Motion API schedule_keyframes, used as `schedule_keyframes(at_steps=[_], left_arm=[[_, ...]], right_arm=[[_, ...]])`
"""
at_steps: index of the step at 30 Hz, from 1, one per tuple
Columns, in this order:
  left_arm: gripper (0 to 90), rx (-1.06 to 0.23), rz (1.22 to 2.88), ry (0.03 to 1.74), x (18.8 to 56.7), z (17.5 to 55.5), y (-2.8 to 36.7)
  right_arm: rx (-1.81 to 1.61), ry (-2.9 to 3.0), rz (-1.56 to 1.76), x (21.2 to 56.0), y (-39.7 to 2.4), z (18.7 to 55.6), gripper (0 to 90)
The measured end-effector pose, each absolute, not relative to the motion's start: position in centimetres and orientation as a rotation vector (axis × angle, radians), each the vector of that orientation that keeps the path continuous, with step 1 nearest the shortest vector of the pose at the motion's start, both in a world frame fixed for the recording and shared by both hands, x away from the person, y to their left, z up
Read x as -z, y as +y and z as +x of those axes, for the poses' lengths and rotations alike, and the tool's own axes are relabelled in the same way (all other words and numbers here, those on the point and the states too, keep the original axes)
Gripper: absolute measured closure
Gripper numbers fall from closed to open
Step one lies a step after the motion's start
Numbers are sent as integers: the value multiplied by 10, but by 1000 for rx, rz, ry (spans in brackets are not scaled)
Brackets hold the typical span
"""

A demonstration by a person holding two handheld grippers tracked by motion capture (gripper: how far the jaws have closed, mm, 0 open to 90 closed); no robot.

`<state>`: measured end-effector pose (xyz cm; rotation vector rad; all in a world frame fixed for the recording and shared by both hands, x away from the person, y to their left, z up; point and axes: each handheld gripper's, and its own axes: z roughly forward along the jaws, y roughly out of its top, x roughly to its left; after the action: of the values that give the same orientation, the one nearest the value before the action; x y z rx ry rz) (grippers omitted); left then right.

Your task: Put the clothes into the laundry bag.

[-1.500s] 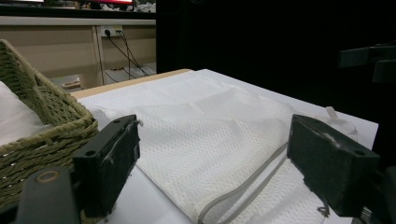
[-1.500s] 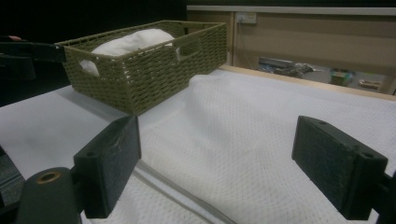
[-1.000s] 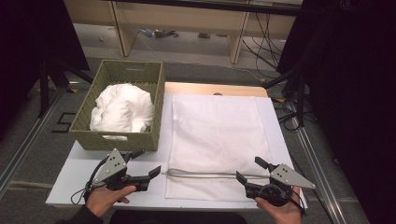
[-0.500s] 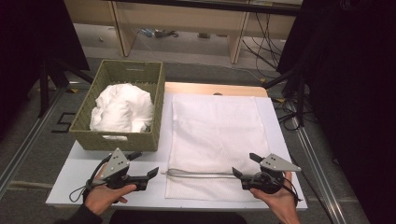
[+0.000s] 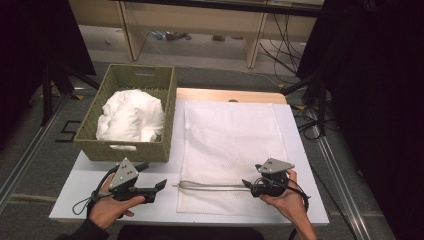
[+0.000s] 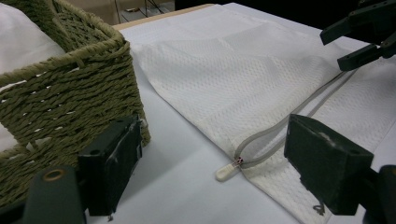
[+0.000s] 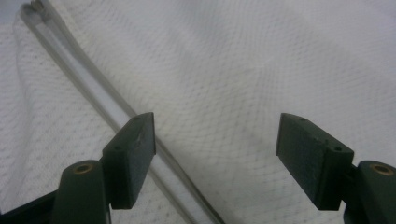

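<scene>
Over mesh bag zipper: R gripper jaws closing, nothing gripped; L gripper open, empty.

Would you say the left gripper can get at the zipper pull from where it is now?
Probably yes: the left gripper has open jaws facing the zipper pull, with bare table between them and the basket off to the side.

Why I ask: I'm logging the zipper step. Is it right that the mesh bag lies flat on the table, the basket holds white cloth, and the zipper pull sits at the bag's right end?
Not quite: the zipper pull sits at the left end of the mesh bag, near the left gripper, as the high view and the left gripper view show. The bag does lie flat on the table, and the basket holds white cloth.
</scene>
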<state>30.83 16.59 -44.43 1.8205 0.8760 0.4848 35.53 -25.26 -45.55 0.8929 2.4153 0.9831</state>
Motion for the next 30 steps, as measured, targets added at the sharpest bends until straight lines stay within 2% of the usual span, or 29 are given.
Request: schedule_keyframes(at_steps=[8, 12, 16, 20, 23, 26, 30], left_arm=[[188, -494, 1849, 859, 445, 309, 166], [187, -493, 1846, 859, 445, 309, 166], [187, -484, 1848, 864, 446, 308, 165], [183, -495, 1861, 852, 446, 309, 165], [183, -491, 1857, 840, 446, 309, 165], [182, -492, 1862, 852, 446, 308, 164], [182, -499, 1871, 836, 446, 309, 164]], right_arm=[[-859, 2490, 865, 466, -243, 366, 218], [-827, 2514, 832, 470, -239, 370, 218], [-772, 2567, 849, 477, -234, 373, 309], [-797, 2549, 908, 476, -239, 384, 535], [-755, 2529, 878, 473, -244, 387, 577], [-792, 2496, 963, 472, -244, 388, 509], [-808, 2529, 1012, 479, -239, 392, 290]])
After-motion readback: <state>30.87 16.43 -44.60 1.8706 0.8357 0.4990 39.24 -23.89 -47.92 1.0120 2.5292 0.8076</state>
